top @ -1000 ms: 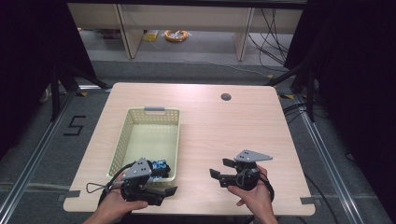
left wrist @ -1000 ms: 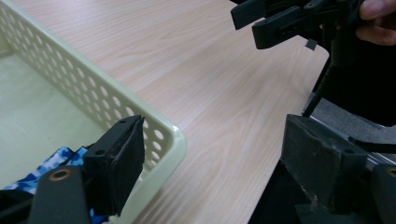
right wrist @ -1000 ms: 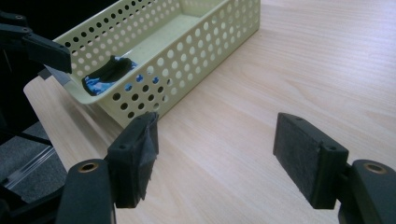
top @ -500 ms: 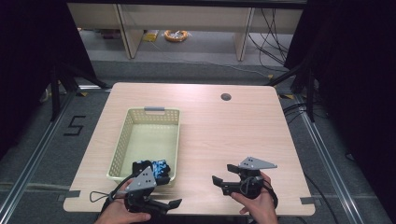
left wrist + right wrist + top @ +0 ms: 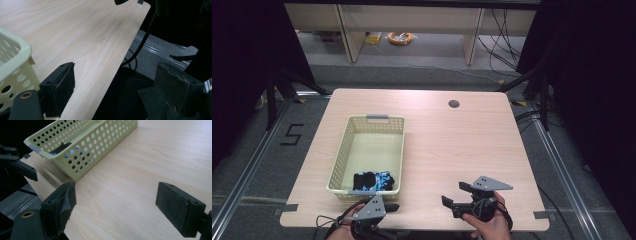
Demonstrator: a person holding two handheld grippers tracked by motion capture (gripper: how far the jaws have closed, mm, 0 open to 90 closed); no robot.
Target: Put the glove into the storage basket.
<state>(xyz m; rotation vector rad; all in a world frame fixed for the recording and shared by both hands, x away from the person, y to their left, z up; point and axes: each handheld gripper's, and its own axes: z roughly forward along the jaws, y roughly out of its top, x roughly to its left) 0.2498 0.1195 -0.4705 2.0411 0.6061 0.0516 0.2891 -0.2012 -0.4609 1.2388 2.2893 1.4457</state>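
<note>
A pale green perforated basket (image 5: 343, 150) stands on the left half of the wooden table (image 5: 452, 145). A black and blue bundle (image 5: 373, 180) lies inside at its near end, and shows through the basket wall (image 5: 72, 152) in the right gripper view. My left gripper (image 5: 391, 220) hangs over the table's front edge just below the basket, jaws pointing right. Its jaws have just been opening; they stand wide with nothing between them (image 5: 117, 85). My right gripper (image 5: 453, 194) hovers over the near right of the table, aimed left at the basket. Its jaws have also just been opening and hold nothing (image 5: 115, 202).
A dark round hole (image 5: 454, 104) marks the table's far side. Grey floor with metal rails (image 5: 562, 165) surrounds the table, and shelving (image 5: 412, 30) stands behind it. The left gripper's cable (image 5: 324, 220) trails off the front edge.
Both hands have drawn back toward the table's front edge. The left gripper has left the basket's near end, which uncovers the black and blue bundle inside.
</note>
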